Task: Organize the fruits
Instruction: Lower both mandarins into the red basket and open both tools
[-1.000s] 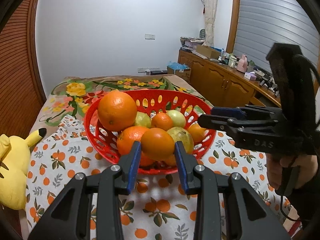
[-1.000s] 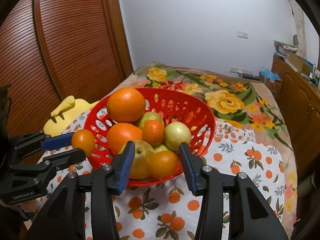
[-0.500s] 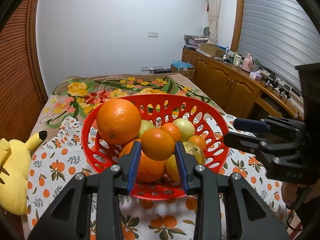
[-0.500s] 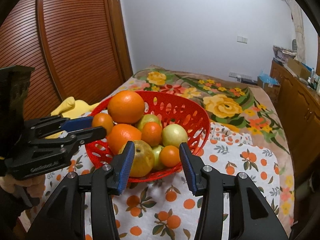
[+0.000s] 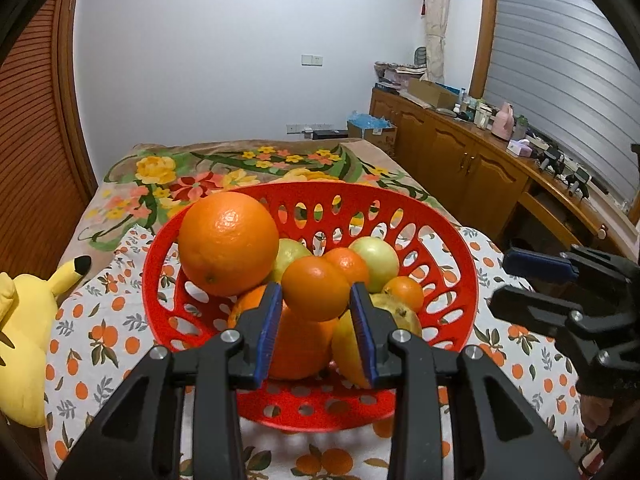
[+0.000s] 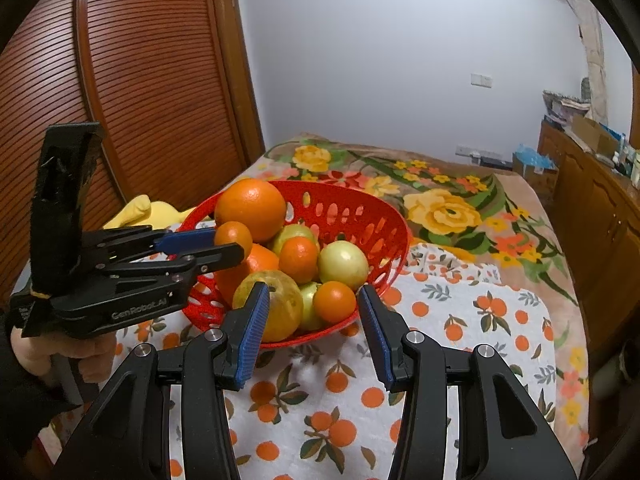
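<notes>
A red plastic basket [image 5: 448, 248] [image 6: 372, 216] stands on an orange-print cloth and holds a large orange [image 5: 228, 244] [image 6: 251, 210], smaller oranges and yellow-green fruits. My left gripper [image 5: 316, 312] [image 6: 224, 244] is shut on a small orange [image 5: 315, 288] [image 6: 233, 237] and holds it over the basket's near side, above the pile. My right gripper [image 6: 312, 320] [image 5: 508, 276] is open and empty, in front of the basket's right rim.
The cloth [image 6: 460, 320] lies on a flowered blanket [image 6: 448, 208] on a bed. A yellow plush toy [image 5: 24, 320] lies left of the basket. A wooden sliding door [image 6: 140, 80] stands at the left, a wooden cabinet [image 5: 480, 168] at the right.
My left gripper has carried the small orange forward and up, from the basket's front rim to above the fruit pile. My right gripper has drawn back a little from the basket.
</notes>
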